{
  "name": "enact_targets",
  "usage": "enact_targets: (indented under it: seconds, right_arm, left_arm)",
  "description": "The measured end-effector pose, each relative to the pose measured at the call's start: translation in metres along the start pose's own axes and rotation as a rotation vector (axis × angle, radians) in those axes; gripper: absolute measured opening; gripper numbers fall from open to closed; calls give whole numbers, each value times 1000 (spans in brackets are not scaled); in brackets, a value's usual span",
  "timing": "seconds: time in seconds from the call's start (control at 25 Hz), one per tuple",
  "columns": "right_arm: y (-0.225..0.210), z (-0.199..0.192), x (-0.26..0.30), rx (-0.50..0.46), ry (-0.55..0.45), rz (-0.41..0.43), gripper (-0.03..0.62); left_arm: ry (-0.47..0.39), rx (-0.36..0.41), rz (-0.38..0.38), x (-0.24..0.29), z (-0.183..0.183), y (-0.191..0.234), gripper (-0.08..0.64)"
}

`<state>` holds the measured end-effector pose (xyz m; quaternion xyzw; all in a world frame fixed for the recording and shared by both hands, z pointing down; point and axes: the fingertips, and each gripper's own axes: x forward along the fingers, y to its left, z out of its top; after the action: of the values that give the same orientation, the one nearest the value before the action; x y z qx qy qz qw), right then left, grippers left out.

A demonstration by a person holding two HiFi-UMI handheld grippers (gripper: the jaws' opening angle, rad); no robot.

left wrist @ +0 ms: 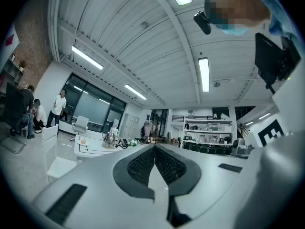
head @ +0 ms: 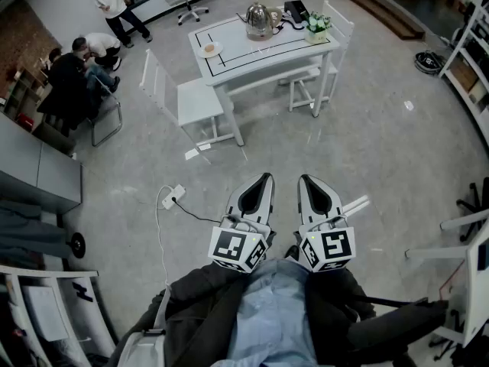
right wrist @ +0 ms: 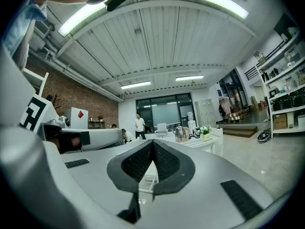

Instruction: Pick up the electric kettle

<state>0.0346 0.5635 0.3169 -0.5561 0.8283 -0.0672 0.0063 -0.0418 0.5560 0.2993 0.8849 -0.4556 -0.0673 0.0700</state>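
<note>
The left gripper point(head: 265, 179) is held level in front of the person. In the left gripper view its jaws are seen pressed fully together, with nothing between them. The right gripper point(head: 306, 180) is held just beside it, likewise level, closed and empty. Both are pointed across a grey floor point(head: 367, 144) toward a white worktop point(head: 252, 56), from which they are well apart. The electric kettle point(head: 258, 20) is seen upright near the far edge of that worktop, untouched. A small plate point(head: 209, 50) is set toward the worktop's left end and a pot of flowers point(head: 318, 27) toward its right. A white chair point(head: 191, 102) is placed at the worktop's near left side. A power strip point(head: 173, 196) is seen on the floor left of the left gripper, and several people point(head: 84, 60) are gathered at the far left.
</note>
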Motion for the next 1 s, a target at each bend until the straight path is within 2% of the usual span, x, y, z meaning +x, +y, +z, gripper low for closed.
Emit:
enact_targets:
  seconds: [0.4,0.64,0.84,1.0]
  right_arm:
    - [-11,-4,-6,17,8,6,17]
    - [-23,-7,-14,61,-3,33,18]
    - [-43,-13,-18,61,23,53,18]
    - [-54,-20,-18,86,42,57,18]
  left_arm:
    - [22,-3,6,5,-8,-12,11]
    - [37,4,5,13,-16,-27,11]
    - [36,4,7,28,-22,-46,11]
    - [70,-1,28,33,-32,-47,11]
